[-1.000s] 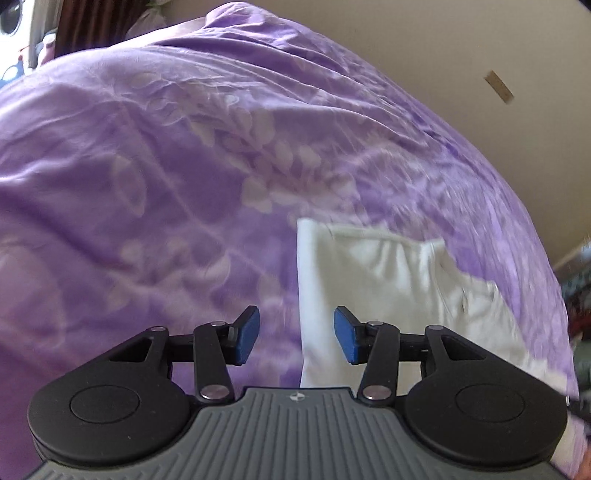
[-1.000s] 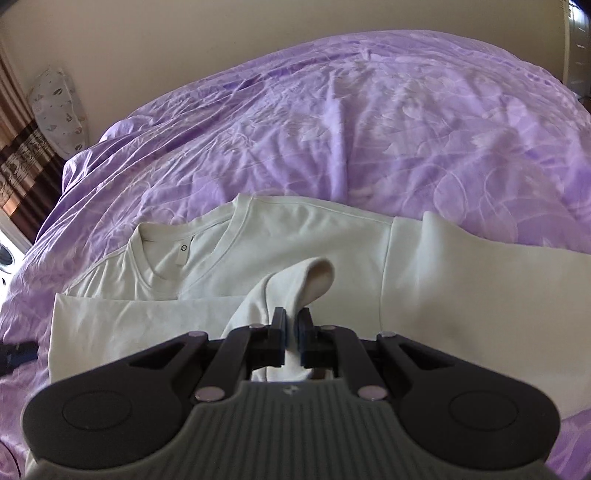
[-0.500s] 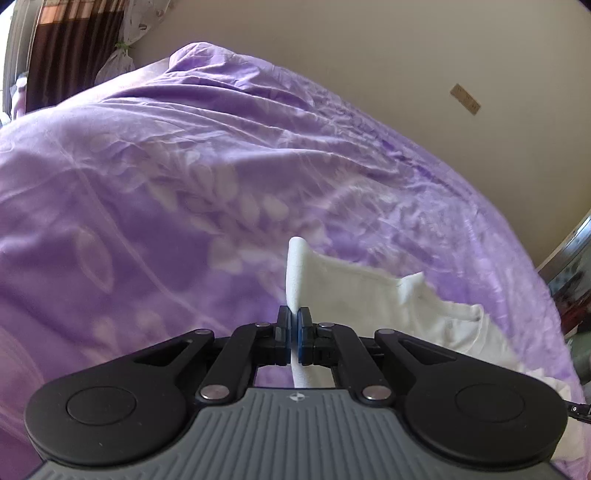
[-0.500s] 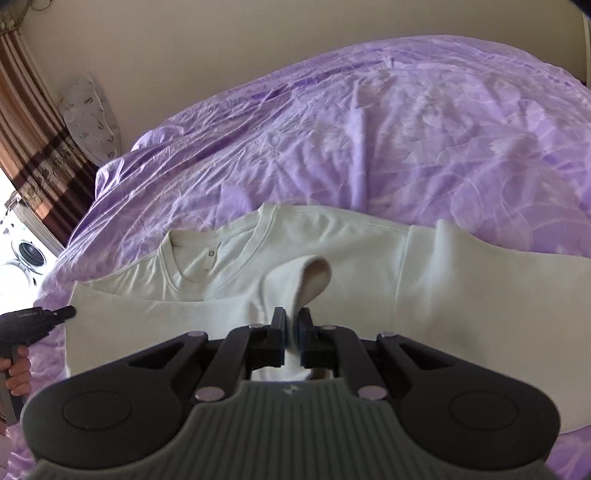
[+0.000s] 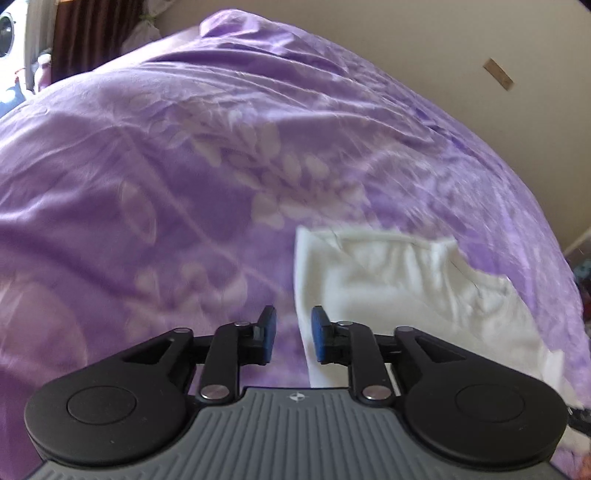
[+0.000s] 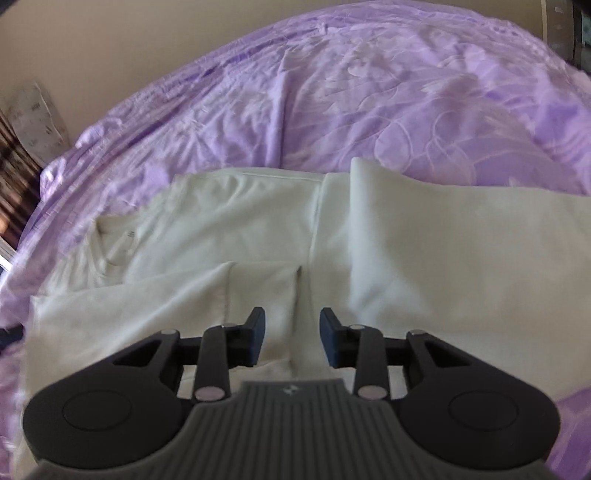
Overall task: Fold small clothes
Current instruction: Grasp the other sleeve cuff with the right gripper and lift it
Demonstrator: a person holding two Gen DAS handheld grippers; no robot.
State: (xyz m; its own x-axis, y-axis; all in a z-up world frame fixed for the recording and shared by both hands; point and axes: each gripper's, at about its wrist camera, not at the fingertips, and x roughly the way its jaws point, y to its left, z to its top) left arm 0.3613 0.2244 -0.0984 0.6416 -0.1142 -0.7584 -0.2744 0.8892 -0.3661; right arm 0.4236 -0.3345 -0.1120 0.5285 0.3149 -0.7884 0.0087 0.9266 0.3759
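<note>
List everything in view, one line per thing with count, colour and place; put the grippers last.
shirt: one, cream white, lying partly folded on the bedspread, neckline toward the left in the right wrist view.
bedspread: one, purple with a pale leaf print, covering the bed under the shirt.
wall: beige, behind the bed.
tape strip: one, tan, stuck on the wall.
curtain: dark brown, far left corner in the left wrist view.
left gripper: one, black with blue pads, jaws just opened, over the shirt's edge, holding nothing.
right gripper: one, black with blue pads, jaws just opened, over the folded sleeve, holding nothing.
</note>
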